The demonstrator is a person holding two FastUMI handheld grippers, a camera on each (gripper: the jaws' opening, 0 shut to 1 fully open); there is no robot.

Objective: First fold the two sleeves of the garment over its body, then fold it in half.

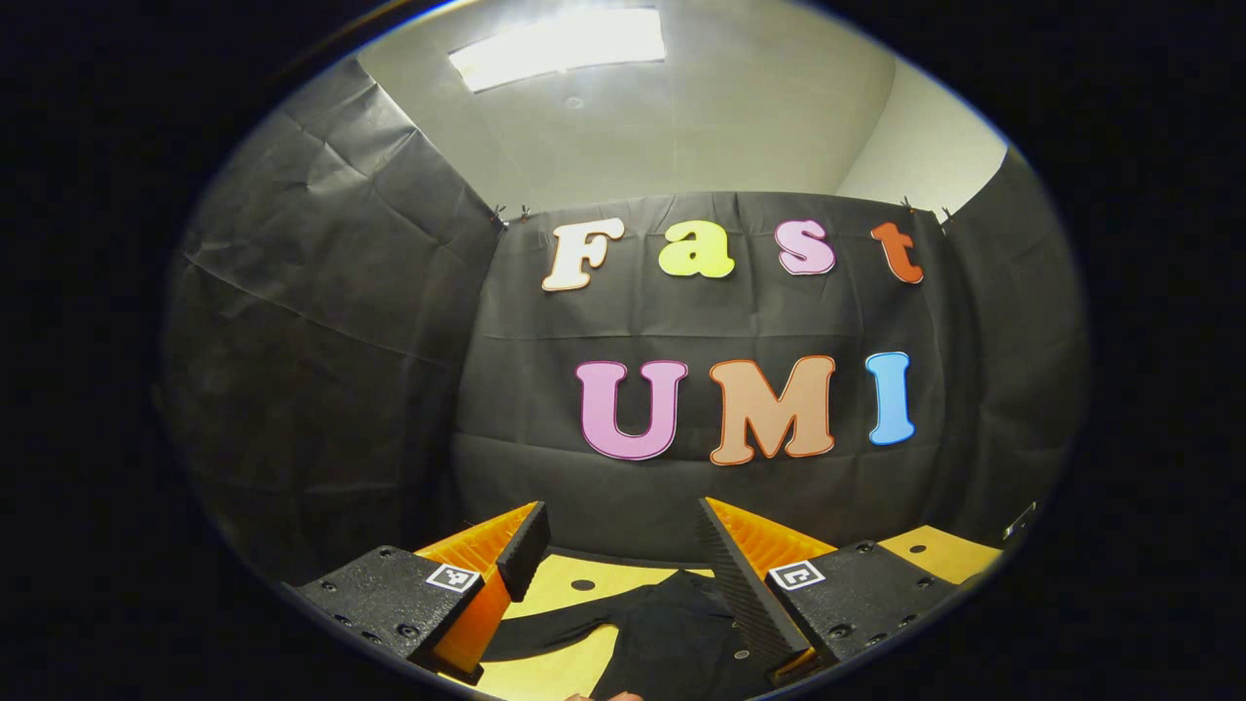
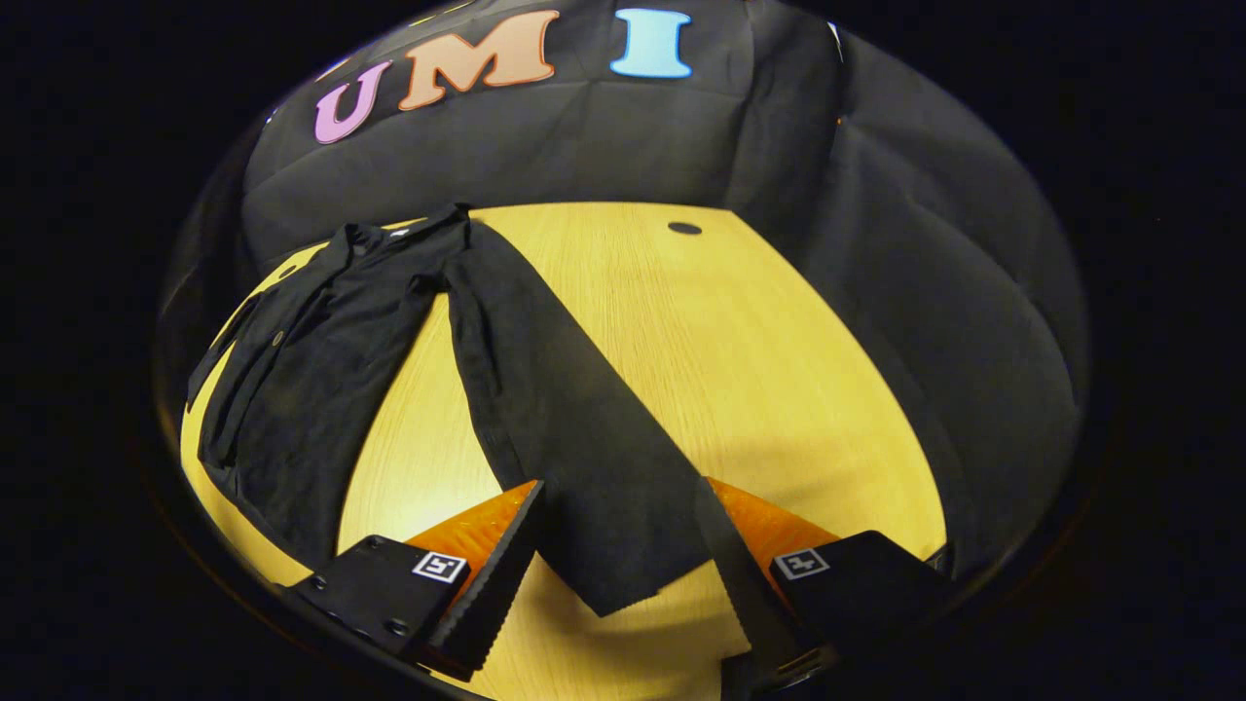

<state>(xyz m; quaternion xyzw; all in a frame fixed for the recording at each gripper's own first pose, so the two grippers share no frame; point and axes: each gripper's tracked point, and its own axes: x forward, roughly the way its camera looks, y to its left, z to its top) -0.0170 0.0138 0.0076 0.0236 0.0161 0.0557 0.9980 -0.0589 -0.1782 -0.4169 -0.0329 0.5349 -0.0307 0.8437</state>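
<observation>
In the right gripper view, the right gripper point(image 2: 613, 574), fingers spread and holding nothing, straddled the cuff of the black fabric garment's long sleeve point(image 2: 555, 409), which ran toward 11 o'clock across the yellow wooden table point(image 2: 779, 370).

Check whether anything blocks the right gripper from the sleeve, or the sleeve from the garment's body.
Nothing visible does. The right gripper is open, with the sleeve end lying flat between its fingers. Between the sleeve and the garment's body there is only bare wooden table, so the fold-over path looks free.
</observation>
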